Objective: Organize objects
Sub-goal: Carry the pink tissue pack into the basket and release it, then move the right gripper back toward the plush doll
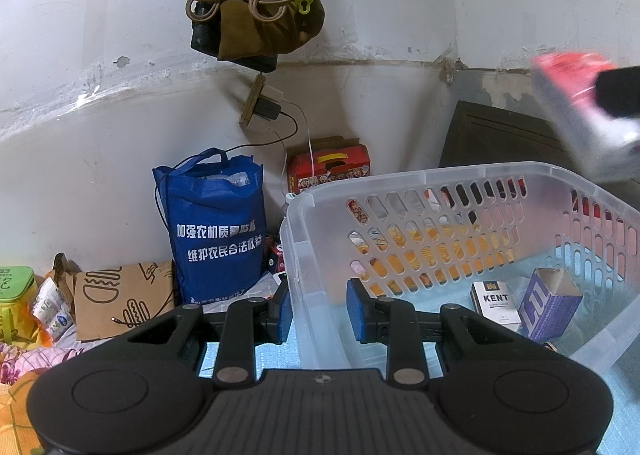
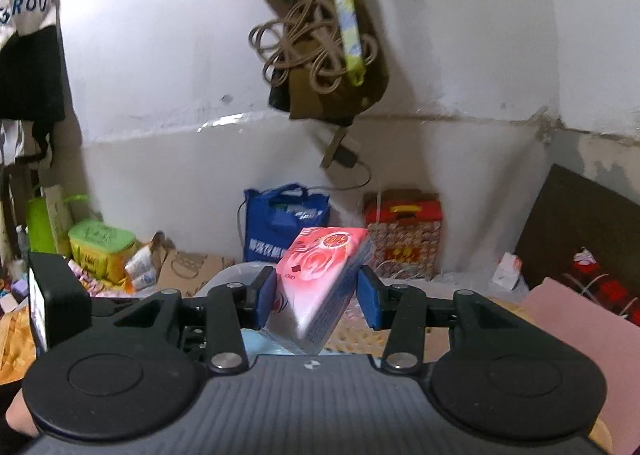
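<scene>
A translucent perforated plastic basket [image 1: 420, 191] holds two small cartons near its right wall. My left gripper [image 1: 319, 311] straddles its near-left rim, jaws apart. My right gripper [image 2: 316, 295] pinches a pink tissue pack [image 2: 320, 279], tilted; it looks light, soft and slippery, best squeezed mid-body.

White Chinese characters run in two lines across the blue non-woven tote bag [image 1: 218, 231] — "加强农机质量监督" above "维护农民合法权益". The small white cigarette pack [image 1: 495, 305] lying in the translucent plastic basket [image 1: 400, 179] reads "KENT". The white cloth [image 2: 26, 1] hanging top left shows "GROU" — the rest is cut off.
</scene>
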